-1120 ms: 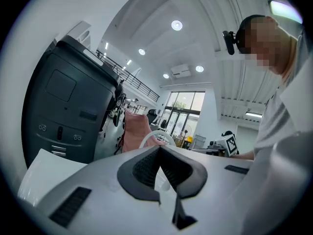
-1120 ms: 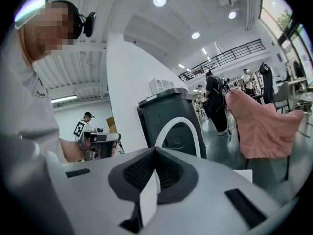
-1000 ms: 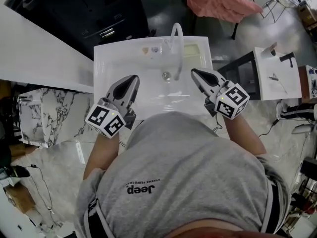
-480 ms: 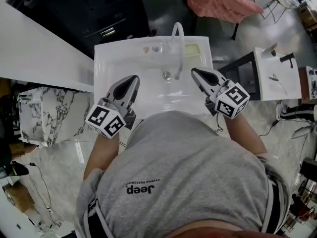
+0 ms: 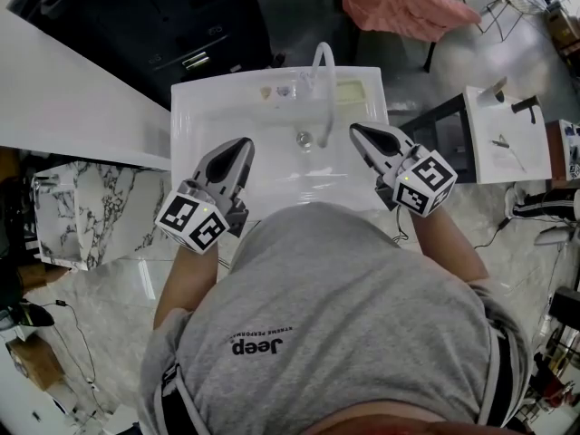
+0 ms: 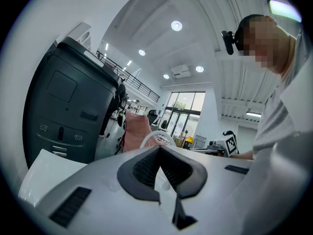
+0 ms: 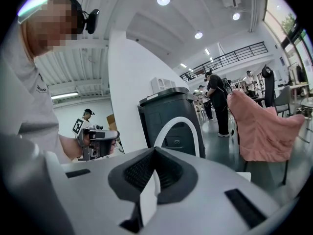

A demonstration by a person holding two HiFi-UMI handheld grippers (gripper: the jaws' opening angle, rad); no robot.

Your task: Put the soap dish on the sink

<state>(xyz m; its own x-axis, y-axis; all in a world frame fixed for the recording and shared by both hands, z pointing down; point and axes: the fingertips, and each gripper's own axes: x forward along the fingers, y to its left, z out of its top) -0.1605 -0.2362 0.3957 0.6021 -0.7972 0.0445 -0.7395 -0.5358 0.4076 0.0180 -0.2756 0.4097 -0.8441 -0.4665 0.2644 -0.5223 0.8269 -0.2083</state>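
Note:
A white sink stands in front of the person, with a curved white faucet at its back rim. A pale yellowish rectangular soap dish lies on the back rim, right of the faucet. My left gripper hovers over the basin's left side, shut and empty. My right gripper hovers over the right side, also shut and empty. In the left gripper view the closed jaws point at the faucet arch. The right gripper view shows its closed jaws below the faucet arch.
Two small items sit on the back rim left of the faucet. A black cabinet stands behind the sink, a pink-draped chair to its right. A white counter runs left; a small white stand is right.

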